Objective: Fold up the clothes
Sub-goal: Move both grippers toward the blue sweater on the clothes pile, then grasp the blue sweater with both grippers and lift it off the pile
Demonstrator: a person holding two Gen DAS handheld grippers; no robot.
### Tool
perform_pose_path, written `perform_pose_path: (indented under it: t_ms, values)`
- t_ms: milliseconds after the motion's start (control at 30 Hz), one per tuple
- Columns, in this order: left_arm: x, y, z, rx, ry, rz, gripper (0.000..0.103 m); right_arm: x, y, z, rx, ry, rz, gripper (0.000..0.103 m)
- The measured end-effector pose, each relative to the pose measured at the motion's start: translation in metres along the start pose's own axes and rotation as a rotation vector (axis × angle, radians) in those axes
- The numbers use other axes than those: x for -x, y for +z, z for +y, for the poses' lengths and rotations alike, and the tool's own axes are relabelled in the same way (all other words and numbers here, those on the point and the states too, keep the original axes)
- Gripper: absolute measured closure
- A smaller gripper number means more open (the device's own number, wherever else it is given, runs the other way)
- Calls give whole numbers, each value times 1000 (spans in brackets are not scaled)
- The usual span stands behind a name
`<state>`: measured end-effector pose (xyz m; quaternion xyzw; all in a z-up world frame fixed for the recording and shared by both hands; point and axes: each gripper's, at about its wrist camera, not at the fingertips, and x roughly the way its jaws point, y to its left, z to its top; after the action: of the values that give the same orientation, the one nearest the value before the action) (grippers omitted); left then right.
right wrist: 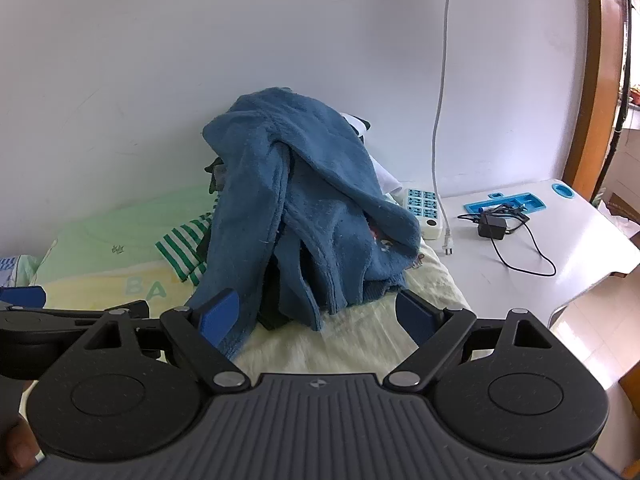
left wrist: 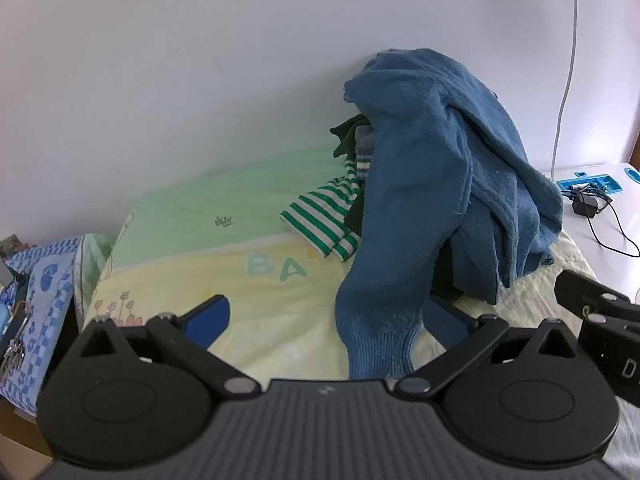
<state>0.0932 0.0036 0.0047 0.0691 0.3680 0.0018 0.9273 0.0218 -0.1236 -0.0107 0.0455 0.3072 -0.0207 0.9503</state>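
The left gripper (left wrist: pixel 328 314) has its jaws spread wide, holding nothing; the cuff of the blue sweater's sleeve (left wrist: pixel 380 340) hangs down between its blue fingers (left wrist: pixel 210 316), nearer the right one, though contact cannot be judged. The right gripper (right wrist: pixel 320 316) is likewise wide open and empty, low over the bed (right wrist: pixel 360 340), its left finger just beside the sweater's lower hem.

The sweater (right wrist: pixel 304 200) is draped over a heap of clothes against the wall (left wrist: pixel 200 80). A green-striped garment (left wrist: pixel 320 216) sticks out at the heap's left, on the bedcover (left wrist: pixel 200 220).

Left of the heap the bedcover lies flat and bare up to the wall. The bed's left edge meets a blue patterned cloth (left wrist: pixel 44 280) with keys (left wrist: pixel 14 354) beside it. To the right, the bed borders a white table (right wrist: pixel 560 248) carrying a power strip (right wrist: pixel 424 212), a blue tray (right wrist: pixel 516 202) and an adapter (right wrist: pixel 492 226) with its cord. The table's far right edge drops to the floor by a wooden door frame (right wrist: pixel 596 80).
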Motion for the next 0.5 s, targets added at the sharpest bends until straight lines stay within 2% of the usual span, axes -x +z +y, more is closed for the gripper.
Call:
perform_pose_path:
  t_ms: [367,500]
  values:
    - [-7,-2,-11,-27,-32,14,1,-2,-5,-7,-13,-36,1,15]
    - [-22,4,-14,-45,-59,28,1,-16,3,-10,18,-34,3,15]
